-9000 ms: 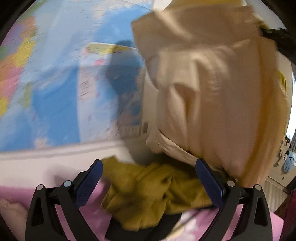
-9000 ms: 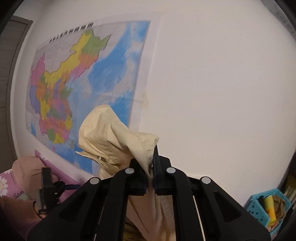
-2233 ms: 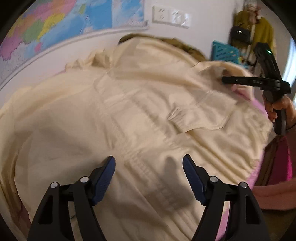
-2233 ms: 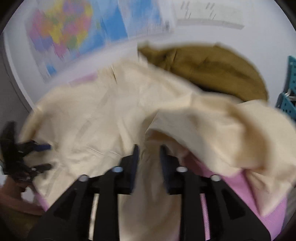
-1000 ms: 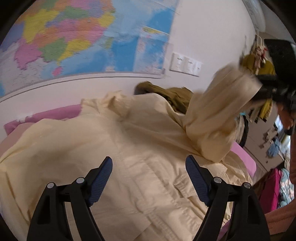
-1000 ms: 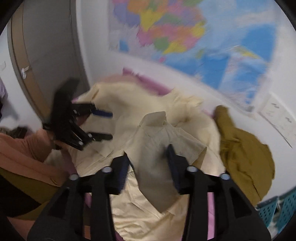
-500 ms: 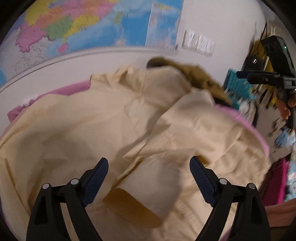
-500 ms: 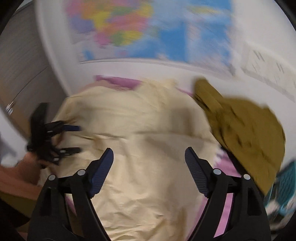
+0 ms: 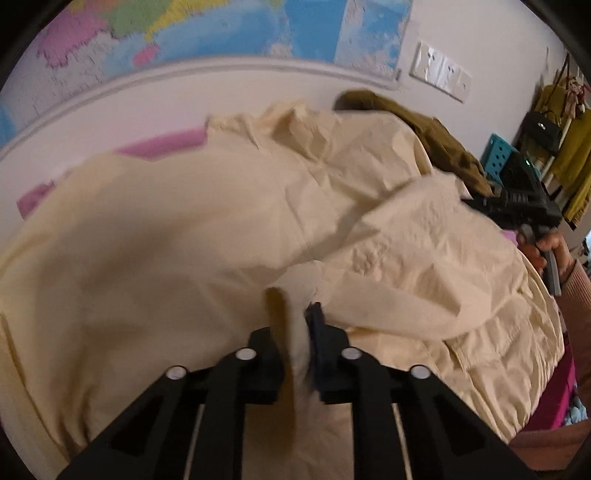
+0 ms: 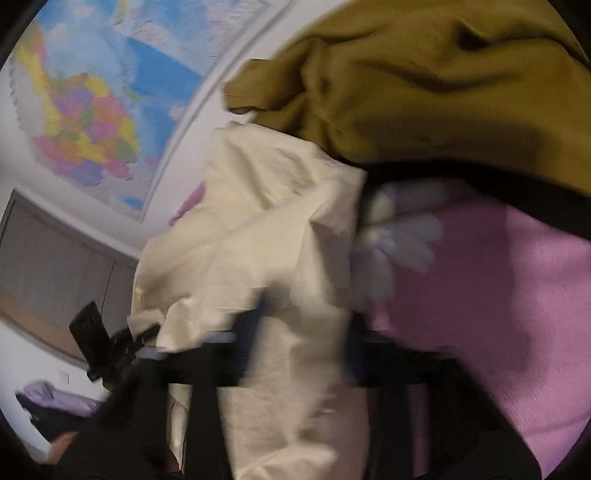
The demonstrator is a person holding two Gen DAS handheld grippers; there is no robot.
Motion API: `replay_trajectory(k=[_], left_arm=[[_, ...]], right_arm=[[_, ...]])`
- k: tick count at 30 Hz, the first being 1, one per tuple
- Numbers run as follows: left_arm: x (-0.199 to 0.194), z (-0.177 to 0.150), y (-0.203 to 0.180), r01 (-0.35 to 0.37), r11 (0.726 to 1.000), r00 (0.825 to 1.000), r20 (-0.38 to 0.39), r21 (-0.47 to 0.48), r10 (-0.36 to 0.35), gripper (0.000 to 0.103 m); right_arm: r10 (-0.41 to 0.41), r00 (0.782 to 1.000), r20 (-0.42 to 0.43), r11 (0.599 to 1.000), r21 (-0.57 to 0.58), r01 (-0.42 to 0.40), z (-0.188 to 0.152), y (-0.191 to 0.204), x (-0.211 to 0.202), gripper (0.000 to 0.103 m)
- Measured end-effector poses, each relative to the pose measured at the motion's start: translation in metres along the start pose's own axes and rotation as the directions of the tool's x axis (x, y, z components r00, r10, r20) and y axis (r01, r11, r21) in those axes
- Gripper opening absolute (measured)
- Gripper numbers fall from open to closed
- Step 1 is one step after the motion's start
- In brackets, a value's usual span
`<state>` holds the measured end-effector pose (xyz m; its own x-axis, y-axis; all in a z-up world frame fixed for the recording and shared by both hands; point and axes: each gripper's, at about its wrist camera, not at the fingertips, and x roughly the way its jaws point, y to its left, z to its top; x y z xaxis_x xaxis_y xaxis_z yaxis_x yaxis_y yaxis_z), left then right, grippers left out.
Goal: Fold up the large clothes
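A large cream jacket [image 9: 184,221] lies spread over the pink bed cover [image 10: 480,295], one part folded across its middle. My left gripper [image 9: 295,306] points down at the near middle, its jaws closing and pinching a raised fold of the cream cloth. The right gripper [image 10: 304,314] is at the jacket's far-right edge [image 10: 258,221], tilted and blurred, its jaws closing around a bunch of cream cloth. From the left wrist view the right gripper [image 9: 517,206] shows at the jacket's right side, in a hand [image 9: 550,247].
An olive garment [image 9: 424,129] is heaped against the wall behind the jacket, close above the right gripper [image 10: 406,92]. A map [image 9: 221,29] hangs on the wall. A blue basket [image 9: 498,155] and hanging clothes stand at the right.
Both grippers went from wide open to closed on cream cloth. The right one let the sleeve drop across the jacket, then swung down to its right edge and rolled. The left one sank slightly.
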<state>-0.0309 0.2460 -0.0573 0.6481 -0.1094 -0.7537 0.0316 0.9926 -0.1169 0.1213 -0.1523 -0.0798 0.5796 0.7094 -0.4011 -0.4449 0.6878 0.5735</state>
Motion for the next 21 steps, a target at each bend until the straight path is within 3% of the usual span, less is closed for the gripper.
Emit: replay_trajectory(k=[4, 5, 7, 8, 10, 11, 13, 14, 16, 17, 18, 21], left_arm=[[-0.014, 0.02, 0.001, -0.016, 1.0, 0.996, 0.087, 0.025, 0.013, 0.009], [-0.022, 0.026, -0.003, -0.035, 0.998, 0.988, 0.154, 0.05, 0.027, 0.009], [-0.03, 0.03, -0.006, -0.041, 0.996, 0.973, 0.23, 0.078, 0.022, 0.016], [-0.029, 0.032, -0.006, -0.042, 0.995, 0.971, 0.24, 0.088, 0.02, 0.029], [-0.011, 0.036, -0.002, -0.041, 0.992, 0.982, 0.187, 0.119, 0.018, 0.038], [0.005, 0.036, 0.005, -0.043, 0.993, 0.993, 0.117, 0.11, 0.03, 0.041], [0.028, 0.032, 0.02, -0.03, 0.998, 1.0, 0.009, 0.048, 0.029, 0.05], [0.035, 0.03, 0.03, 0.012, 1.0, 0.999, -0.035, 0.001, -0.012, 0.051], [0.035, 0.026, 0.043, 0.073, 0.996, 0.995, -0.059, -0.059, -0.076, 0.052], [0.031, 0.025, 0.048, 0.097, 0.992, 0.994, -0.049, -0.076, -0.101, 0.057], [0.029, 0.026, 0.05, 0.117, 0.989, 0.992, -0.045, -0.087, -0.121, 0.069], [0.025, 0.028, 0.052, 0.159, 0.982, 0.985, -0.049, -0.102, -0.164, 0.075]], right_arm=[[0.009, 0.982, 0.188, 0.988, -0.156, 0.02, 0.01, 0.04, -0.051, 0.004], [0.003, 0.974, 0.228, 0.982, -0.184, 0.041, 0.01, 0.047, -0.063, 0.003], [-0.049, 0.956, 0.288, 0.968, -0.221, 0.116, 0.01, 0.056, -0.079, 0.003], [-0.114, 0.954, 0.277, 0.962, -0.209, 0.175, 0.01, 0.053, -0.075, 0.003], [-0.174, 0.955, 0.239, 0.963, -0.16, 0.215, 0.012, 0.037, -0.063, 0.004], [-0.198, 0.956, 0.216, 0.964, -0.132, 0.229, 0.011, 0.028, -0.054, 0.004], [-0.239, 0.955, 0.176, 0.963, -0.083, 0.256, 0.007, 0.006, -0.039, 0.004], [-0.247, 0.955, 0.165, 0.963, -0.07, 0.261, 0.004, -0.001, -0.033, 0.004], [-0.257, 0.952, 0.164, 0.961, -0.06, 0.27, 0.0, -0.007, -0.028, 0.005], [-0.254, 0.952, 0.169, 0.962, -0.06, 0.267, -0.001, -0.006, -0.029, 0.005], [-0.257, 0.951, 0.173, 0.96, -0.066, 0.271, -0.002, -0.005, -0.031, 0.006], [-0.28, 0.941, 0.19, 0.947, -0.109, 0.303, -0.003, 0.007, -0.034, 0.006]])
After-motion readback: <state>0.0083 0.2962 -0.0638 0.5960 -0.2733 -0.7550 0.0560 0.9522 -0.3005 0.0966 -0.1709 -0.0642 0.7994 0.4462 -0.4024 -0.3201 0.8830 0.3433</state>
